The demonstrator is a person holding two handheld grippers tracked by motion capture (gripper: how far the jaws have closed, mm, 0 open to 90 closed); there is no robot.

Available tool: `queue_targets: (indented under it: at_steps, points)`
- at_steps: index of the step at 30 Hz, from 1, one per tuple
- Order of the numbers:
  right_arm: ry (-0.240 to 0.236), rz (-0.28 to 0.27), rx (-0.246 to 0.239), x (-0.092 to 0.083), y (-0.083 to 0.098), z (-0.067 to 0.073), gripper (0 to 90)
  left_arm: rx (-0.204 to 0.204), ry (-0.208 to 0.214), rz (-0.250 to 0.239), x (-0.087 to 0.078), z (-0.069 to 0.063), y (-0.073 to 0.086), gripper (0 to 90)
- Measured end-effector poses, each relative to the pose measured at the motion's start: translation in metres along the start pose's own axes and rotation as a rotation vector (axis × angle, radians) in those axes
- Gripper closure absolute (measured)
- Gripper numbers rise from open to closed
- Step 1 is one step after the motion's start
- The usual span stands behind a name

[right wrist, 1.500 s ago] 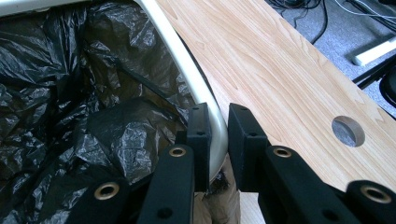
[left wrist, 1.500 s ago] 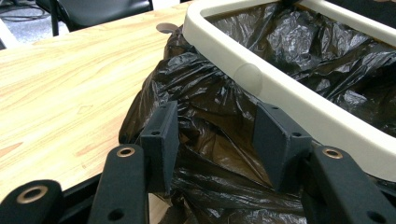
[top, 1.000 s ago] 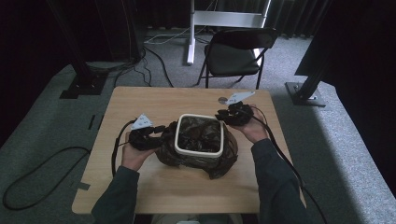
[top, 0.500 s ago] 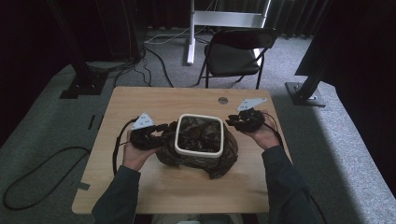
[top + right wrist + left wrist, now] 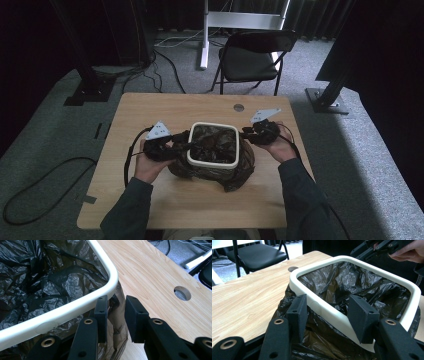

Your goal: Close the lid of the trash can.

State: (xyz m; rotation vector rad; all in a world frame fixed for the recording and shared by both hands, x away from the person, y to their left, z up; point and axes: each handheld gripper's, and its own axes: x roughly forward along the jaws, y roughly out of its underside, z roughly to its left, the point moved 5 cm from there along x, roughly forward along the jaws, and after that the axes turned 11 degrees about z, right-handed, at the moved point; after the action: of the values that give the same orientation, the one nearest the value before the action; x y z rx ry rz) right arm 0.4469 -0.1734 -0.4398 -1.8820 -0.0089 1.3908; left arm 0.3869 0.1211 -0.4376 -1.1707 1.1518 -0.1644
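A white rectangular bin (image 5: 212, 161) lined with a black plastic bag (image 5: 215, 145) stands mid-table, and the bag's loose skirt (image 5: 240, 175) bunches around its base. My left gripper (image 5: 181, 145) is open at the bin's left side. In the left gripper view, my left gripper (image 5: 329, 315) straddles the white rim (image 5: 332, 315), one jaw outside on the bag and one inside. My right gripper (image 5: 248, 134) sits at the bin's far right corner. In the right gripper view, my right gripper (image 5: 116, 315) is narrowly open just outside the rim (image 5: 82, 307), with bag film (image 5: 117, 322) in the gap.
The wooden table (image 5: 150, 110) has a round cable hole (image 5: 239, 107) behind the bin. A black folding chair (image 5: 250, 60) stands beyond the far edge. Cables lie on the grey carpet, and stand bases sit at the left and right.
My right gripper has shifted right, away from the bin's far corner, and slightly nearer to me. The left gripper has stayed at the left rim. The bin has not moved.
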Motion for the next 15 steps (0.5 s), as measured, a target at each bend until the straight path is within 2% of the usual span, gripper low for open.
queue_targets:
  at_steps: [15]
  points:
    - [-0.008,-0.01,-0.007,-0.0004,-0.002,0.0022,72.2,0.002,0.004,0.028,0.0047,-0.001,0.0046,50.6]
